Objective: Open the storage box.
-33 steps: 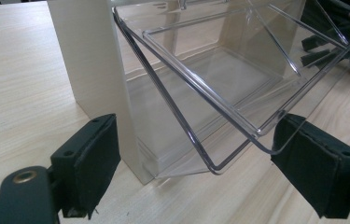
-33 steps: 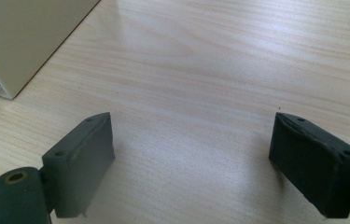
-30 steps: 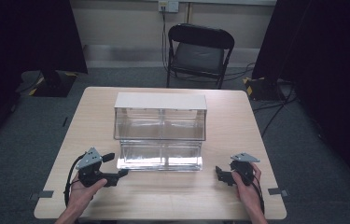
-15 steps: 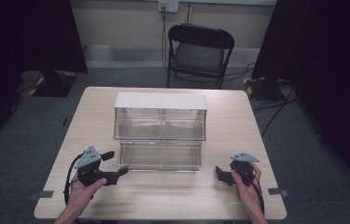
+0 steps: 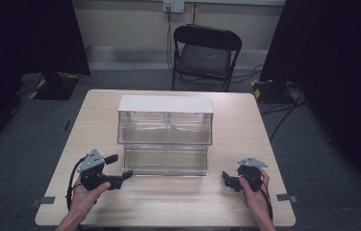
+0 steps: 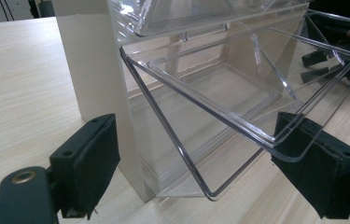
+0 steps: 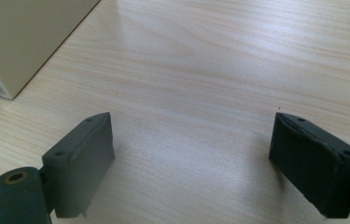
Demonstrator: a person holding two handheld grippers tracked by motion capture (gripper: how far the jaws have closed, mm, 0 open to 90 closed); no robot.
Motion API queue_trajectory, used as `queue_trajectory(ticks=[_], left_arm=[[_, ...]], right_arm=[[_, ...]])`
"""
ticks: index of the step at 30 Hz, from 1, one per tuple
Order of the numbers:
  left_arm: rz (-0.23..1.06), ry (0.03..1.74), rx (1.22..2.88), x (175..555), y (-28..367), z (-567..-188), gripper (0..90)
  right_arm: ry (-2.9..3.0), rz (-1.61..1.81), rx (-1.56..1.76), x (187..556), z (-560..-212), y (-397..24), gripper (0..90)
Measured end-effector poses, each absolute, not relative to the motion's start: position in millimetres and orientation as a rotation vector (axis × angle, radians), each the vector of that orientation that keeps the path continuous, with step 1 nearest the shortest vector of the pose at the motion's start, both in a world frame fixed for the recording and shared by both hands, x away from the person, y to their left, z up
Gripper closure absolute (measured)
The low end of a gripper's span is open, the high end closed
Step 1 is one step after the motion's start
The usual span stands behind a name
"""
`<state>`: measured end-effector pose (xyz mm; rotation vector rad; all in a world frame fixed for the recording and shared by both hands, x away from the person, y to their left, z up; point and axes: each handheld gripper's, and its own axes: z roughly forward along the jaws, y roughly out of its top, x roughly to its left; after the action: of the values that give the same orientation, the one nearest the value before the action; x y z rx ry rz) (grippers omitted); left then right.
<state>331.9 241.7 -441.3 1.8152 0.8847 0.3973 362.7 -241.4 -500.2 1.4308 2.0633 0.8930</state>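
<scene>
Drawer (image 6: 219, 93) of the clear bin at desk (image 5: 245, 125) centre tilts open toward six o'clock, its rim corner between the left hand-held gripper's (image 5: 125, 175) unclamped jaws; next, pinch and pull, while the right hand-held gripper (image 5: 226, 179) waits wide.

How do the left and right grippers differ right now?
The left gripper sits at the clear bin's lower front corner, the tilted-out drawer edge against one jaw; the right gripper stands apart from it over bare table. Right jaws are open with nothing between them. Both rest low, each in a hand.

Clear drawer cabinet (image 5: 165, 137) blocks mid-table (image 5: 245, 202); bare wood both sides.
</scene>
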Motion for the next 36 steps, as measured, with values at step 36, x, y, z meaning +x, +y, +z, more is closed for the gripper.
queue_trajectory(ticks=[36], left_arm=[[0.415,0.872,1.813,336.3,242.3,-424.0,15.3]], right_arm=[[2.063,0.893,1.431,362.7,-500.1,-241.4,13.1]])
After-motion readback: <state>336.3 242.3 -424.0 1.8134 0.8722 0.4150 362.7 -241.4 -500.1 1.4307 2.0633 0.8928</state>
